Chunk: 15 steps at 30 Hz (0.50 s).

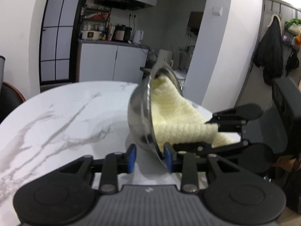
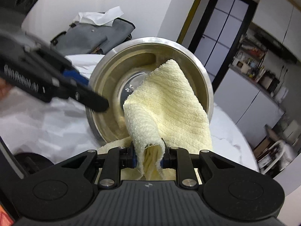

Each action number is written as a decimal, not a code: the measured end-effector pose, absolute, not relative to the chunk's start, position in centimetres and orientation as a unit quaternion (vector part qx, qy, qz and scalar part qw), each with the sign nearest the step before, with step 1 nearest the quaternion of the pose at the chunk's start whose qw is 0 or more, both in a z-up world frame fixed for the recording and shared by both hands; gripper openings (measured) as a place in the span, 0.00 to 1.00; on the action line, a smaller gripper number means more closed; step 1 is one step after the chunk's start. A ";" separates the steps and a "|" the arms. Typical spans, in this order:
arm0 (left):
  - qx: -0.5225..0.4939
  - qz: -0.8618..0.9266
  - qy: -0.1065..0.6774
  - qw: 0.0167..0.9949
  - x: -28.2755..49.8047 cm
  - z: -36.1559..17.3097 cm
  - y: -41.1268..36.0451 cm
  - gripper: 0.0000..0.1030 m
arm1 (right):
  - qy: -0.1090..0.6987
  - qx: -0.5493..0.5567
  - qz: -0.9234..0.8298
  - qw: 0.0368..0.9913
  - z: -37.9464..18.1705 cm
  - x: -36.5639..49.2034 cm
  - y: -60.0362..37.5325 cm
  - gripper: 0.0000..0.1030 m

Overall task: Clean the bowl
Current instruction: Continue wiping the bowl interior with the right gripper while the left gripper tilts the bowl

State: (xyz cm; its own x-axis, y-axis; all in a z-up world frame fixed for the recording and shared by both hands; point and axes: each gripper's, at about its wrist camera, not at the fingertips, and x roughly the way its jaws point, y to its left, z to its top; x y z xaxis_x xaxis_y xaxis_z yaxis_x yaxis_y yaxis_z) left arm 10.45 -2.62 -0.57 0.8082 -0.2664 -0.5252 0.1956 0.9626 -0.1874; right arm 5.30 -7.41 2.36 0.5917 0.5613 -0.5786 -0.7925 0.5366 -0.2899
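Note:
A steel bowl [image 1: 139,113] is tipped on its side above the white marble table [image 1: 62,113], its mouth facing right. My left gripper [image 1: 150,155] is shut on the bowl's lower rim. In the right wrist view the bowl [image 2: 199,64] opens toward the camera. My right gripper [image 2: 149,158] is shut on a pale yellow cloth [image 2: 169,103] that reaches into the bowl. The cloth also shows in the left wrist view [image 1: 175,113], with the right gripper [image 1: 225,130] at the right. The left gripper [image 2: 80,88] shows at the bowl's left rim in the right wrist view.
A kitchen counter with appliances [image 1: 112,35] stands beyond the table. Coats [image 1: 270,52] hang on the right wall. A grey bag with white paper [image 2: 94,32] lies behind the bowl. A dark chair [image 1: 11,98] stands at the table's left edge.

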 end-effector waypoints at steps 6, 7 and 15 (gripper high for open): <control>-0.051 -0.130 0.302 0.943 10.9 -1.5 -3.7 0.32 | 0.234 -0.228 0.427 0.843 2.5 5.5 -7.9 0.22; -0.056 -0.132 0.300 0.943 10.9 -1.4 -3.7 0.27 | 0.232 -0.233 0.426 0.842 2.5 5.4 -7.8 0.22; -0.059 -0.132 0.277 0.950 10.5 -0.2 -2.9 0.17 | 0.192 -0.281 0.367 0.866 2.2 5.4 -7.9 0.22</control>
